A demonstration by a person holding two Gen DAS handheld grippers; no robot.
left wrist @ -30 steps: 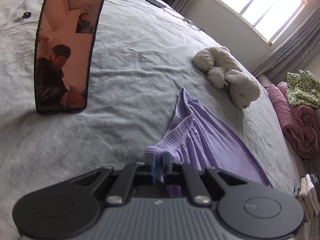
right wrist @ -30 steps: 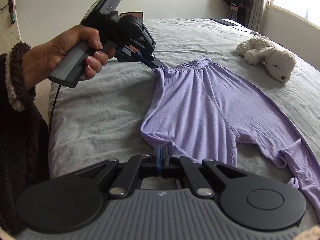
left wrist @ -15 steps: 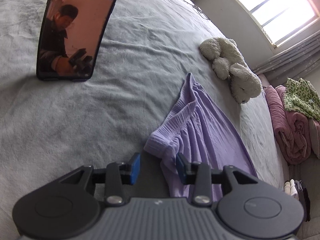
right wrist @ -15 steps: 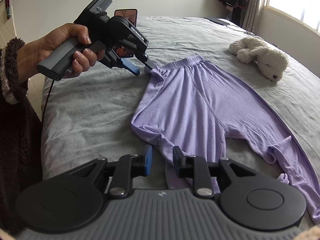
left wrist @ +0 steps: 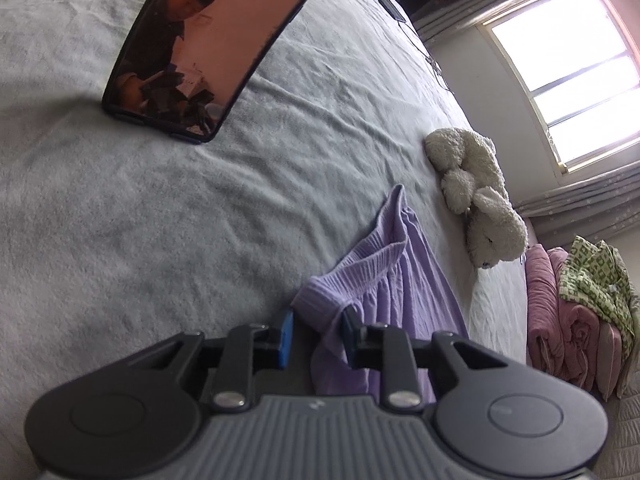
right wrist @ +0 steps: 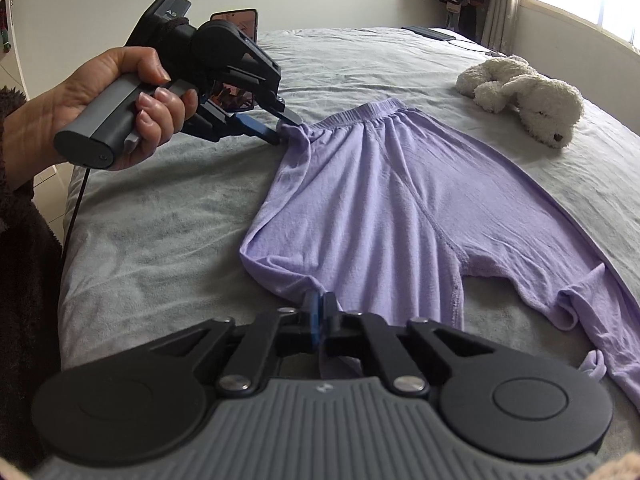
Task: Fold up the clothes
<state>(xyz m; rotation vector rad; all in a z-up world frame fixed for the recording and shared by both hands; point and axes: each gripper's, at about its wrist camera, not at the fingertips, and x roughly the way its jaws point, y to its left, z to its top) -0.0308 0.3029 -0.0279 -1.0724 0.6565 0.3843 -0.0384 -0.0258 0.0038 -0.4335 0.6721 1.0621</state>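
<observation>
Grey bed (right wrist: 160,240), purple trousers (right wrist: 380,200) spread flat.
Right gripper (right wrist: 320,312) clamped on side edge; left gripper (left wrist: 316,336) closing around waistband corner — seat fabric deep before lifting.

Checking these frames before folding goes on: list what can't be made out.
- Right wrist view: purple trousers, the far leg's end cut off by the frame edge.
- Right wrist view: fabric under the right gripper hidden by its body.
- Left wrist view: trouser legs hidden behind the waistband.

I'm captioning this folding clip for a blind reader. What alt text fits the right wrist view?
The right gripper is shut on the near edge of purple pants spread on a grey bed. The hand-held left gripper is closing around their waistband corner; a white plush toy lies beyond.
</observation>
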